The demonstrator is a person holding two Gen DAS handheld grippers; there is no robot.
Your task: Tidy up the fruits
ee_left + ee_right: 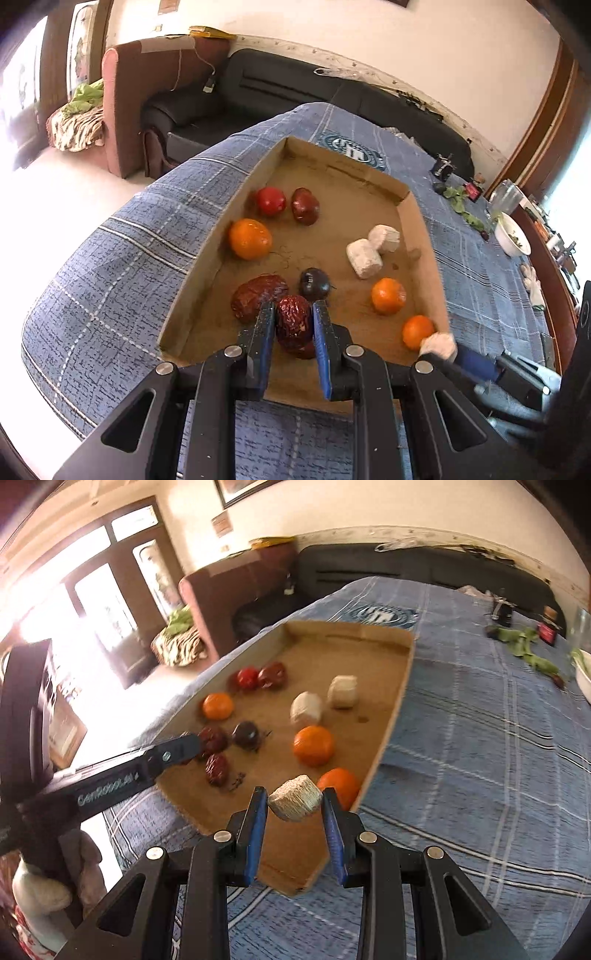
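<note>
Clamping a wrinkled red date (293, 325), your left gripper (293, 314) hides its own view; your right gripper (295, 801) pinches a chalky white block (294, 802) above the cardboard tray (391, 716).

A cream wall (406, 44) is seen behind a black sofa (280, 88) and a brown armchair (147, 92). Strong daylight is admitted through a dark-framed window (110, 590), and the pale floor (66, 192) is washed out by it. A framed picture (240, 489) is hung high on the wall.
</note>
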